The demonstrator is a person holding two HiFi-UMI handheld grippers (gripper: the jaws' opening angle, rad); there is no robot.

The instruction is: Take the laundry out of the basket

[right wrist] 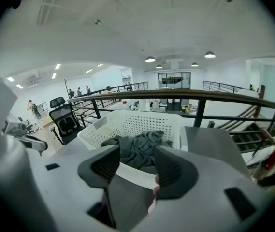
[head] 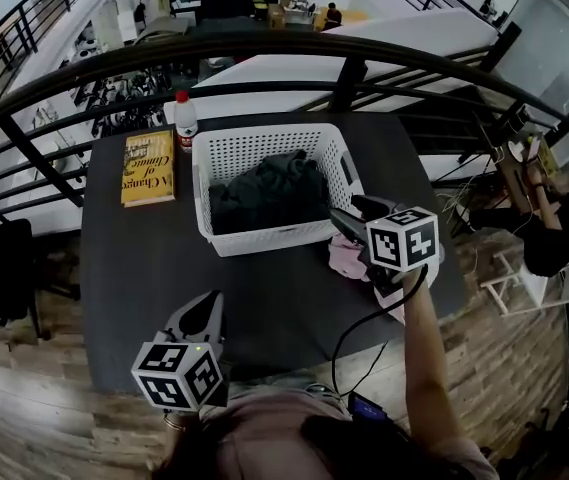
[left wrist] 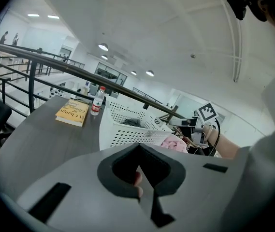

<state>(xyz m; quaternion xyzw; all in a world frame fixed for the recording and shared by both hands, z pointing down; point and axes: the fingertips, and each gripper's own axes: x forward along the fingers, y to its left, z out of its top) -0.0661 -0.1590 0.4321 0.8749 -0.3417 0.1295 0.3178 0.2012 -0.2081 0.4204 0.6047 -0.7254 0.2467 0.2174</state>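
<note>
Cool, even light falls from round ceiling lamps (right wrist: 150, 59) high ahead of the right tool (right wrist: 136, 161), so shadows are soft. Both gripper views bend hard and go black at the corners; the railing (right wrist: 176, 96) beyond that tool bows, and its own near body is blurred. The head view is dimmer.

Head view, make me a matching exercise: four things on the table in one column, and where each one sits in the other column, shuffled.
1 yellow book
2 water bottle
3 dark grey clothes
4 pink garment

A inside the white basket
B on the table, right of the basket
C flat on the table, left of the basket
D upright by the basket's far left corner

Pairs: 1-C, 2-D, 3-A, 4-B
</note>
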